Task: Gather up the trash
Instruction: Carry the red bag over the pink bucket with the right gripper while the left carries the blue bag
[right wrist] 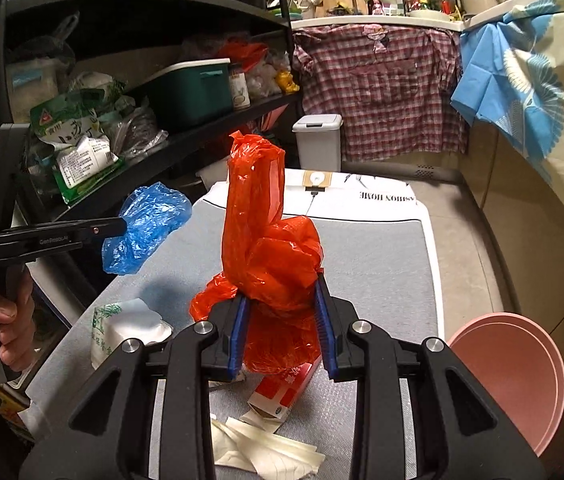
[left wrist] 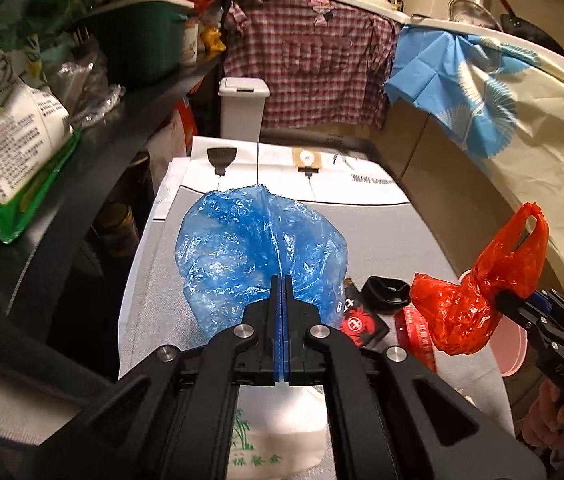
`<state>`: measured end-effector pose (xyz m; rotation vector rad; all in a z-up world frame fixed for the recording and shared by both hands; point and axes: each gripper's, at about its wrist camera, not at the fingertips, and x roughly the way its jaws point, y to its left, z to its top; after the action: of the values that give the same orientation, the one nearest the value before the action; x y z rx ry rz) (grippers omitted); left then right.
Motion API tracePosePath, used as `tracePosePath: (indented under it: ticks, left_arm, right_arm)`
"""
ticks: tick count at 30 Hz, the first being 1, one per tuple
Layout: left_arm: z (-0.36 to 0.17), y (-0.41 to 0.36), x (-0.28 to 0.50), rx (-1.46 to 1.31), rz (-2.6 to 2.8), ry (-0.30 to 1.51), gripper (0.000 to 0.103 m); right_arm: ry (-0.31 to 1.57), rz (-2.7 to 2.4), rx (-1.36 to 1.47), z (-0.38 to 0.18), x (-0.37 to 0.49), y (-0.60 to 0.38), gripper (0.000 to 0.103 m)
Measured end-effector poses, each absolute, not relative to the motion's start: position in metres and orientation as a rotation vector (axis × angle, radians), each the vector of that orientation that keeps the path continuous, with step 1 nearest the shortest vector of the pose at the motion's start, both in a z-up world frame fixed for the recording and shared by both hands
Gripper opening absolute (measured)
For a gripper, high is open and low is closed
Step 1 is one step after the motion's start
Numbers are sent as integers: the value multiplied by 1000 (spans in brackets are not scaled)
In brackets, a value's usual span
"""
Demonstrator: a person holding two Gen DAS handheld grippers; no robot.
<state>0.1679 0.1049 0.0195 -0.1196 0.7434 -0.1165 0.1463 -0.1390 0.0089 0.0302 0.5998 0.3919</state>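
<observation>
Left gripper point(left wrist: 281, 280): jaws fully shut, pinching thin blue bag point(left wrist: 257, 248) above table point(left wrist: 422, 224). Right gripper point(right wrist: 282, 292) squeezes red bag point(right wrist: 269, 248), partly open. Your blue pinch looks shallow, so it could prob. slip; scraps below remain.

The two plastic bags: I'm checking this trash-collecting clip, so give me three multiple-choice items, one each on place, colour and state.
1. Where is the pink bowl?
A. on the shelf
B. at the mat's right edge
C. inside the bin

2. What colour is the bag in the left claw?
A. blue
B. red
C. white

3. How is the right claw?
A. empty
B. out of view
C. closed on the red bag

Answers: 1 B, it sits beside the grey mat; 2 A, the blue bag is pinched there; 3 C, both pads press it.
</observation>
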Motion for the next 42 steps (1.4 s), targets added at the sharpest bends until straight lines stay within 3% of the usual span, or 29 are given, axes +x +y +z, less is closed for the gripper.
tracePosePath:
  ticks: [24, 42]
  left_arm:
    - [62, 59, 127, -114, -202, 635, 0]
    - [50, 11, 132, -79, -266, 654, 0]
  right_arm:
    - [516, 269, 76, 78, 103, -247, 30]
    - [551, 146, 161, 41, 103, -311, 31]
